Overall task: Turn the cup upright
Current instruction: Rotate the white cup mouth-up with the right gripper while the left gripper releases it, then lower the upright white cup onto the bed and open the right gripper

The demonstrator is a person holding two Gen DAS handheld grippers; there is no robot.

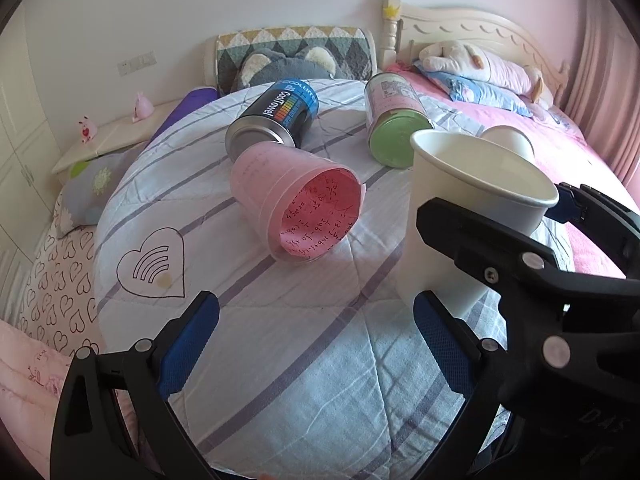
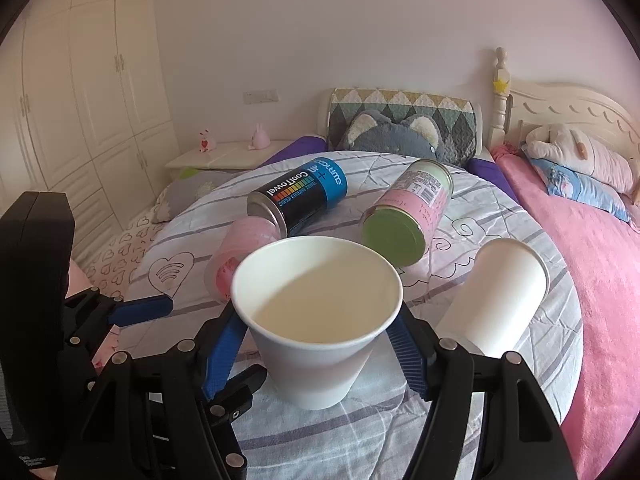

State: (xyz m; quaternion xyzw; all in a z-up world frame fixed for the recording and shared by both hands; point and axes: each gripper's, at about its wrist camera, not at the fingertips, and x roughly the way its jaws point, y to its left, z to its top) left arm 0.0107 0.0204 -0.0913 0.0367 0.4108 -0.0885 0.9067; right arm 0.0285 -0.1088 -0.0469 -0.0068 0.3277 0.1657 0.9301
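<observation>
A white paper cup (image 2: 316,320) stands upright on the round cushion, mouth up, between the fingers of my right gripper (image 2: 316,344), which close on its sides. The same cup shows at the right of the left wrist view (image 1: 460,216) with the right gripper (image 1: 492,236) around it. My left gripper (image 1: 316,344) is open and empty, just left of the cup. A pink plastic cup (image 1: 296,200) lies on its side ahead of the left gripper, mouth toward me. A second white paper cup (image 2: 496,300) lies on its side to the right.
A black and blue can (image 1: 276,120) and a green-ended pink can (image 1: 394,124) lie on their sides behind the cups. The striped round cushion (image 1: 280,344) rests on a bed with pillows and plush toys (image 2: 580,152). A nightstand (image 2: 224,158) stands at left.
</observation>
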